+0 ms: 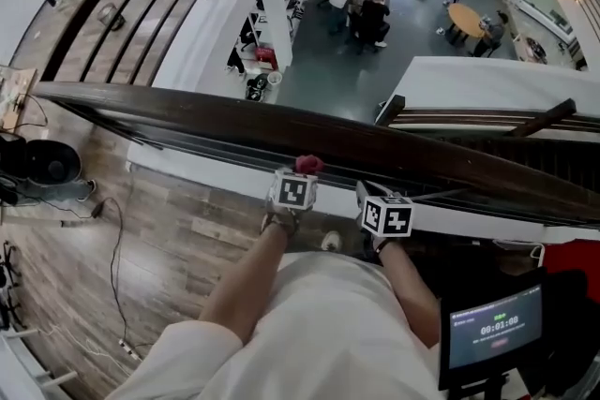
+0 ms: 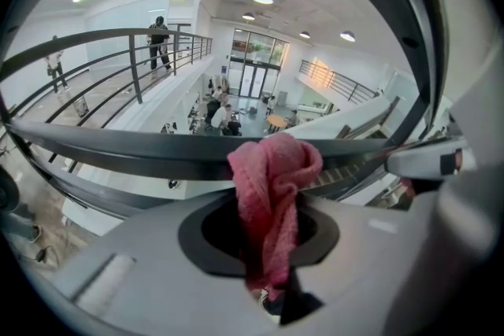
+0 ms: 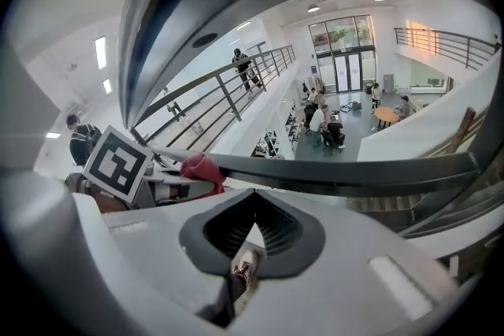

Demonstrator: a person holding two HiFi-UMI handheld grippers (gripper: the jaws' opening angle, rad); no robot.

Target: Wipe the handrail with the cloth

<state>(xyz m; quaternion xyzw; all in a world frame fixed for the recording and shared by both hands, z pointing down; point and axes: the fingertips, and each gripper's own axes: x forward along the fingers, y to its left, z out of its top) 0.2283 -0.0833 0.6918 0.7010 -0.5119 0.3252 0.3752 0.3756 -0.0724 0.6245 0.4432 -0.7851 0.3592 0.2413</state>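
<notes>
The dark handrail (image 1: 216, 119) crosses the head view from left to right, just ahead of both grippers. A pink cloth (image 1: 307, 164) sticks out of my left gripper (image 1: 302, 173) and rests against the rail's near side. In the left gripper view the cloth (image 2: 272, 185) hangs bunched between the jaws of the left gripper (image 2: 272, 208), with the handrail (image 2: 142, 152) right behind it. My right gripper (image 1: 364, 194) is beside it to the right, close to the rail, and holds nothing. Seen in its own view, the right gripper (image 3: 253, 210) has its jaws together, below the handrail (image 3: 354, 171).
Beyond the rail is a drop to a lower hall with people at tables (image 1: 361, 0). A staircase (image 1: 487, 119) descends at the right. A dark screen (image 1: 494, 329) stands at my lower right. Cables (image 1: 114, 258) and black gear (image 1: 42, 162) lie on the wooden floor at the left.
</notes>
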